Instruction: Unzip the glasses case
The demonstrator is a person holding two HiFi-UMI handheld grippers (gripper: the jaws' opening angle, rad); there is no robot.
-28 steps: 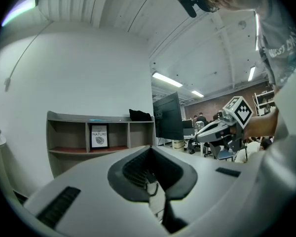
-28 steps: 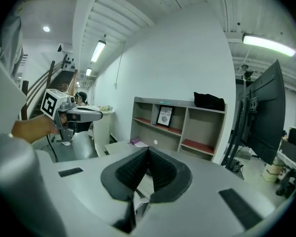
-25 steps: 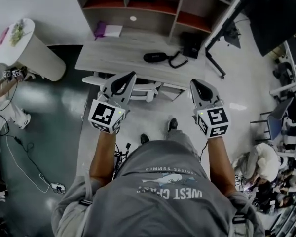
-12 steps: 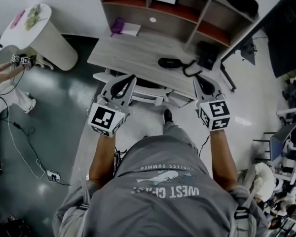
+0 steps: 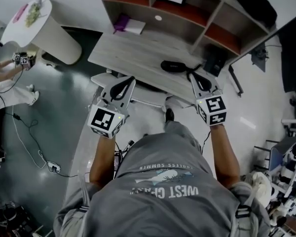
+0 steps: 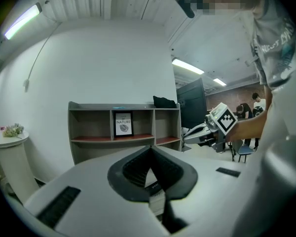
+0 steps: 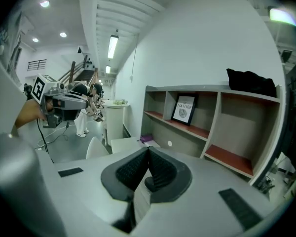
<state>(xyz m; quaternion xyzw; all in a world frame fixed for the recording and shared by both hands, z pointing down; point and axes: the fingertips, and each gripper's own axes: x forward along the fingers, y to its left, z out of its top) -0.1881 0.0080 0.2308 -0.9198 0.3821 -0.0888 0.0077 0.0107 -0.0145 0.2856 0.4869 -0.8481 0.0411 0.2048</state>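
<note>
Left gripper (image 5: 130, 80): my jaws are closed together with nothing between them, held just off the near edge of the pale grey wooden desk (image 5: 130, 53). Right gripper (image 5: 193, 76): closed too, empty, tip over that same near edge. The black oval zippered glasses case (image 5: 173, 66) lies by the near edge toward the desk's right end, near my right gripper tip and not gripped.

An office-like lab: wooden desk (image 5: 133, 58) with open shelving (image 5: 187, 11), loose floor cables (image 5: 23, 143), large dark monitor (image 5: 293, 53).

Grey tee (image 5: 164, 180) w/ white print
</note>
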